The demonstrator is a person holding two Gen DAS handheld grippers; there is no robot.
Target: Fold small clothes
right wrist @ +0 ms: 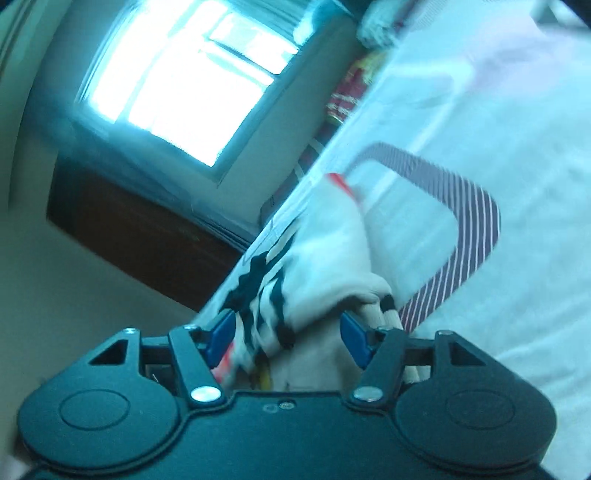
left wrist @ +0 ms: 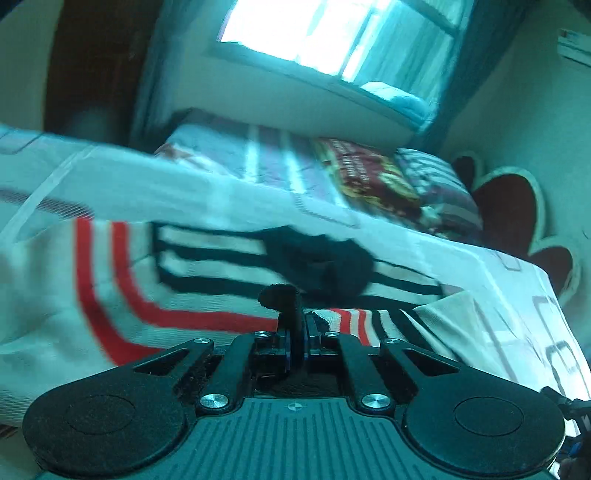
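Note:
A white knitted sweater (left wrist: 207,295) with red and black stripes lies spread on the bed. In the left wrist view my left gripper (left wrist: 295,332) is down at the sweater's near edge. Its jaws are pressed together, a dark fold of the knit sticks up between them, and a striped cuff (left wrist: 354,321) lies just to the right. In the right wrist view, which is rolled and blurred, my right gripper (right wrist: 288,332) stands open. A bunched part of the sweater (right wrist: 317,266) sits loose between the blue pads (right wrist: 221,332), and neither pad presses on it.
The bed sheet (left wrist: 498,280) is white with grey striped rectangles. Pillows (left wrist: 436,184) and a red heart-shaped headboard (left wrist: 509,199) are at the far right. A bright window (left wrist: 332,33) and a dark wooden cabinet (right wrist: 140,229) stand beyond the bed.

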